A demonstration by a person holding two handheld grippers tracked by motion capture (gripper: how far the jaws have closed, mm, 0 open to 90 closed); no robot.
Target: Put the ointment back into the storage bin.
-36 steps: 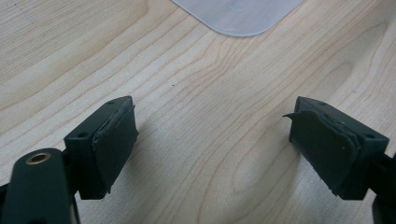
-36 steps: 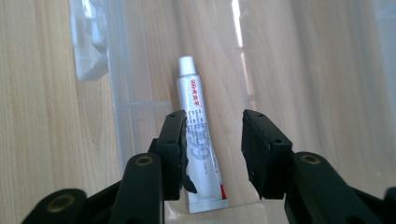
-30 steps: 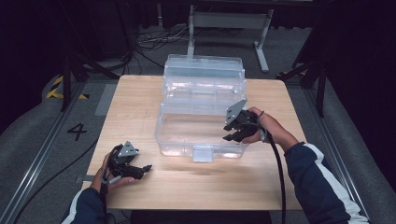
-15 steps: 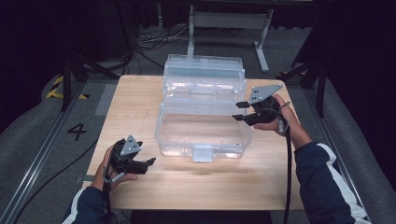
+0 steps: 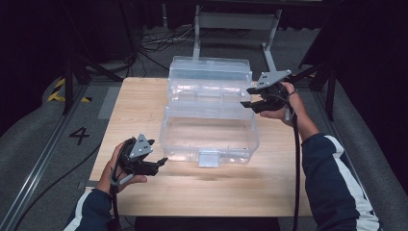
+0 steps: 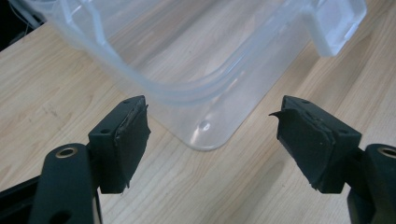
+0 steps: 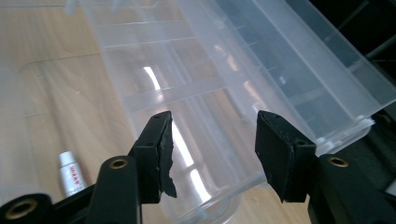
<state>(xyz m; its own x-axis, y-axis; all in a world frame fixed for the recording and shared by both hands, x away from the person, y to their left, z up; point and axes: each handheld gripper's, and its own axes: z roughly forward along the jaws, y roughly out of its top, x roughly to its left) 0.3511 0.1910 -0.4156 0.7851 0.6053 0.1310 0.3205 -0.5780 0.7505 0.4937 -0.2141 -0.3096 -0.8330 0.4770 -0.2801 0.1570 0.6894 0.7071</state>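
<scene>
A big clear plastic box (image 5: 209, 122) sits in the middle of a light wooden table (image 5: 139, 106). You can see right through it to the wood below. It has a deep bottom part with round corners and a thick rim, and a little square latch (image 5: 208, 158) hangs on its front side. Its lid (image 5: 210, 82) is flipped open and stands up at the back, and the lid has thin walls inside that cut it into small parts. A small white tube (image 7: 72, 173) with red letters lies inside the bottom part. The left gripper (image 5: 162, 162) is low at the near left corner of the box, close to it but not touching. Its 2 black jaws stand apart with nothing between them, and they have just been closing a little. In the left gripper view the round corner of the box (image 6: 205, 135) lies just past the jaws. The right gripper (image 5: 248, 97) is up high by the right end of the lid. Its 2 jaws are also apart and hold nothing, and they have just been opening. In the right gripper view the lid (image 7: 243, 84) is right in front of the jaws, but the pads do not press on it.
</scene>
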